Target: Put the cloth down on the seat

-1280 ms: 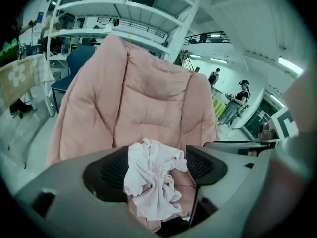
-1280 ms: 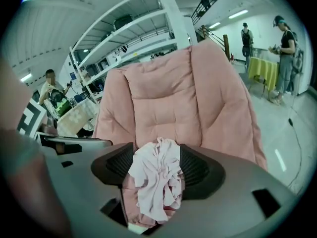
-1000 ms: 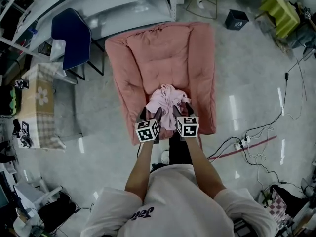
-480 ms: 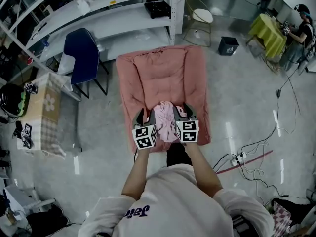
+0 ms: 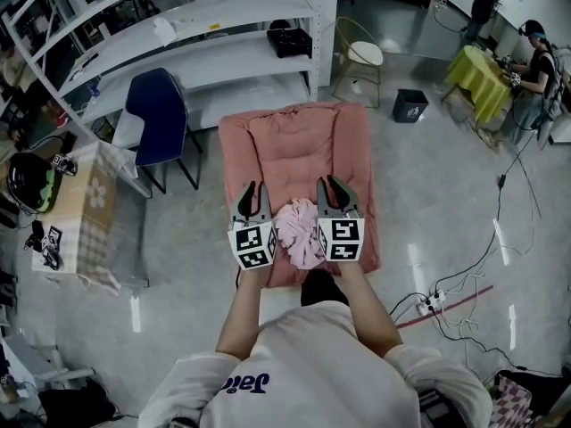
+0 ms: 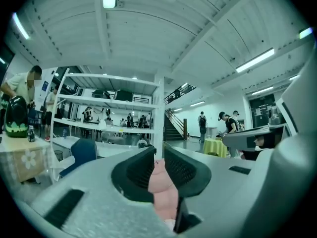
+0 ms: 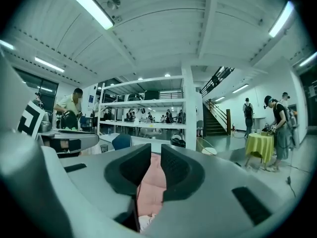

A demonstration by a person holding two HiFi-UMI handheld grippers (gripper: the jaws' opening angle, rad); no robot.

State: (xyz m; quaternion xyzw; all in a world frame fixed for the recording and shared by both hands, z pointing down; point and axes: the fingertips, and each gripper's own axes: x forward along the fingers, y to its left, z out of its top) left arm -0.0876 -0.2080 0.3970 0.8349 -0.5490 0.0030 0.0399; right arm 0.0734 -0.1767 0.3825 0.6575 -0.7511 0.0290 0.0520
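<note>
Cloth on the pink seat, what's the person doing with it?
A person holds the left hand-held gripper and the right hand-held gripper over the seat. The cloth lies in a heap on the seat between them, not in either one's jaws. Both pairs of jaws are closing with nothing gripped.

L tongs (image 5: 253, 191) & R tongs (image 5: 333, 185) off cloth (image 5: 299, 230), lifted beside it, jaws closing empty.
</note>
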